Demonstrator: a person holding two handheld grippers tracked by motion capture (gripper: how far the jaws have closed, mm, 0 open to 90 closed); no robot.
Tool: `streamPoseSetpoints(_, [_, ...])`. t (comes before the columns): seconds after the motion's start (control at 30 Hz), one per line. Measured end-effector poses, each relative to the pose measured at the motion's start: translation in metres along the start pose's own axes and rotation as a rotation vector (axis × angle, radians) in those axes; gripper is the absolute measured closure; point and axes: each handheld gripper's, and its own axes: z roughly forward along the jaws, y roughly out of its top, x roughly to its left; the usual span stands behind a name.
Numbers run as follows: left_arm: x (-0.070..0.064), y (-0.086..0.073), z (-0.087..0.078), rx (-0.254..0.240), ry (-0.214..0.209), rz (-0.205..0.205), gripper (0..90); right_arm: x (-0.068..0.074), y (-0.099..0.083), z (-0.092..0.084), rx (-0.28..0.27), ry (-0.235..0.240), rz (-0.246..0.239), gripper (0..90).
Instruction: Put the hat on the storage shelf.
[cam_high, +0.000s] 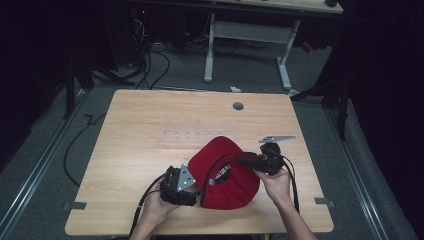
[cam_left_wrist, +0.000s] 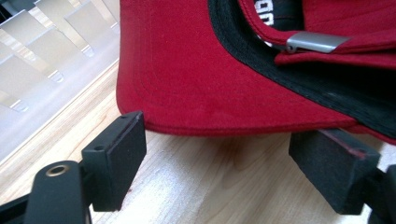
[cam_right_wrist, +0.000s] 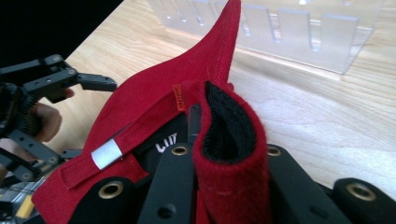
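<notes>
A red cap (cam_high: 225, 175) lies upside down on the wooden table (cam_high: 140, 130), its black sweatband and a silver strap buckle (cam_left_wrist: 310, 43) showing. My left gripper (cam_high: 196, 189) is open at the cap's left. In the left gripper view the cap's brim (cam_left_wrist: 210, 70) lies just ahead of that gripper (cam_left_wrist: 233, 154), whose pads (cam_left_wrist: 116, 154) stand wide apart on the wood. My right gripper (cam_high: 241, 160) is shut on the cap's rim. In the right gripper view that gripper (cam_right_wrist: 226, 151) pinches a fold of red cloth with black lining (cam_right_wrist: 224, 135) and lifts it.
A clear acrylic rack (cam_high: 197, 135) with slots lies flat on the table just beyond the cap. A round cable hole (cam_high: 238, 106) sits near the table's far edge. Cables and a white desk frame (cam_high: 247, 45) are on the floor behind.
</notes>
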Motion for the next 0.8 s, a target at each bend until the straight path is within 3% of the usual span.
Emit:
streamPoseSetpoints(0.3, [0.0,0.0,0.001,0.009,0.002,0.024,20.7,0.003,0.003,0.0,0.011,0.017,0.001,82.9])
streamPoseSetpoints(0.57, [-0.003,-0.001,0.003,-0.002,0.003,0.038,20.7,-0.002,0.008,-0.005,-0.012,0.077,0.045,82.9])
streamPoseSetpoints(0.7, [-0.002,-0.001,0.002,-0.01,0.009,0.046,19.2,-0.003,0.011,-0.004,-0.001,0.099,0.06,83.0])
streamPoseSetpoints(0.8, [0.0,0.0,0.0,-0.021,0.013,0.047,19.0,-0.001,0.012,0.001,0.024,0.088,0.055,82.9])
